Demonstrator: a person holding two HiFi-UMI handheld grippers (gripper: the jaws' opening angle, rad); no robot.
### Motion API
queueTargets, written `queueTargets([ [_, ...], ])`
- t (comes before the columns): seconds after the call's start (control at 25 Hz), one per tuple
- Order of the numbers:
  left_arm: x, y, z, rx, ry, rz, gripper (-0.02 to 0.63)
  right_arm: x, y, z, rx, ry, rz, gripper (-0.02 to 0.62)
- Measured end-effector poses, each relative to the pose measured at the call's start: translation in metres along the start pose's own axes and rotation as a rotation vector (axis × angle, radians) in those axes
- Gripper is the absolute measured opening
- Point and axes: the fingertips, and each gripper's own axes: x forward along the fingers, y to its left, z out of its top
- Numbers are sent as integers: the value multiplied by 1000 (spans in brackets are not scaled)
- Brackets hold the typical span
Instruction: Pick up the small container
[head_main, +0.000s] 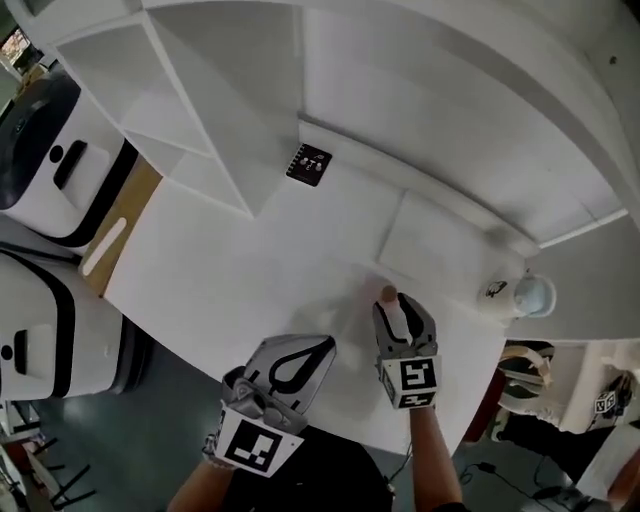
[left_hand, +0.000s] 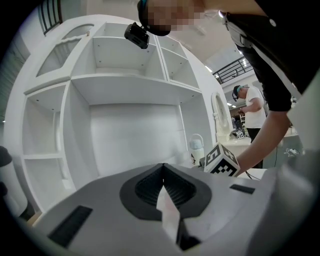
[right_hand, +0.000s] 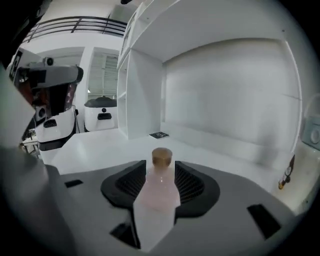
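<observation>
Left gripper (head_main: 322, 345): jaws clenched tight, ribbed black pads meeting edge to edge in the left gripper view, nothing between them. It hangs over the near edge of the white table (head_main: 230, 270), pointing toward the white shelf unit (left_hand: 125, 100). Ahead of it and off to its right is the right gripper's marker cube (left_hand: 221, 162), with a person's bare forearm behind the cube.

Right gripper (head_main: 398, 305): jaws released and spread wide, with the small container (right_hand: 160, 195) standing upright between them. The pads flank it on both sides and do not look pressed on it. It rests on the table.

Container look: a small bottle with a pale pink, cloudy see-through body that is wider low down and narrows to a short neck. On top is a round, flat brownish-gold cap (right_hand: 162, 156). In the head view only the cap end and a bit of pale body (head_main: 389, 294) show at the jaw tips.

Ahead of the right gripper and slightly left, a black marker card (right_hand: 159, 135) lies flat on the table near the shelf's foot. Farther to the right gripper's right, a white jug with a pale blue lid (head_main: 528, 296) stands at the table's end, well apart from the container.
</observation>
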Motion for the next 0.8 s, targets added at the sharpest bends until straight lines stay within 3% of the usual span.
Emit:
queueTargets([
  [0.28, -2, 0, -6, -15, 2, 8, 2, 18, -2, 2, 55, -31, -3, 164],
  [0.8, -2, 9, -15, -20, 30, 3, 2, 23, -4, 5, 43, -76, -44, 147],
])
